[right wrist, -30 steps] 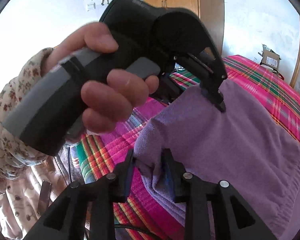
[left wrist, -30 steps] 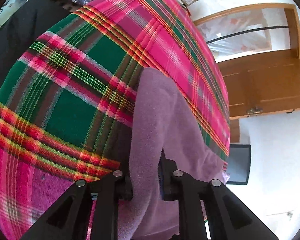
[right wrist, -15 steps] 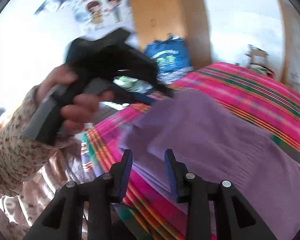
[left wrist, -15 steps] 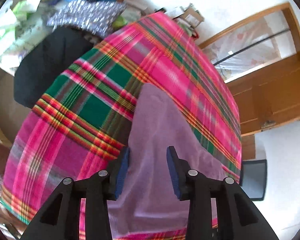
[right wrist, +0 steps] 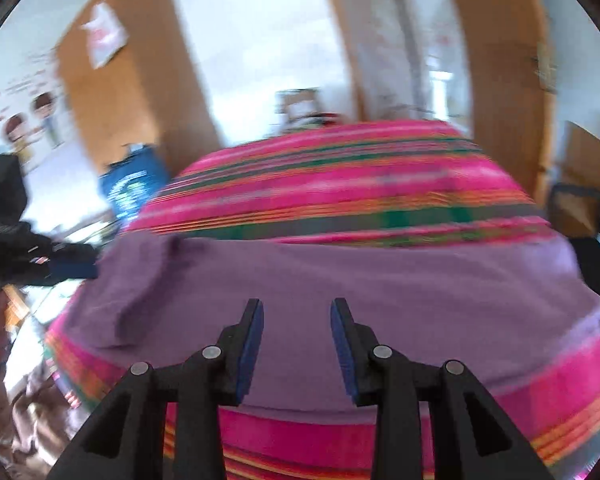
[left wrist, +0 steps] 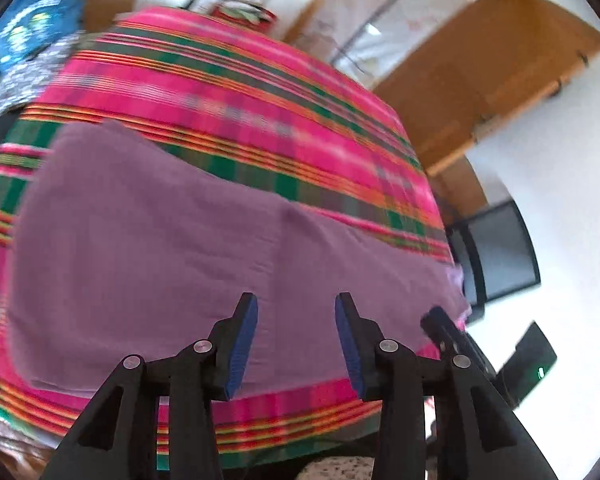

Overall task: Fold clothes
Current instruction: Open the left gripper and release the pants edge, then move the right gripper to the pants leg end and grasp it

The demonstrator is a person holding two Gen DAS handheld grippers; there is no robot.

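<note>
Purple garment [left wrist: 172, 248] lies flat along the near edge of the plaid-covered table [left wrist: 260, 104], long axis running side to side. Left gripper [left wrist: 296, 340] and right gripper [right wrist: 297, 344] hover above it, jaws just opened, nothing between them. Left hangs nearer the garment's left end, right nearer its right end.

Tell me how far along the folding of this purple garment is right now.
Done: the purple garment lies spread flat on the plaid cloth, at least one layer doubled at its left edge. In hand: nothing; the left claw and right claw are open and empty above it. Left: likely further folds; how many is unclear.
</note>
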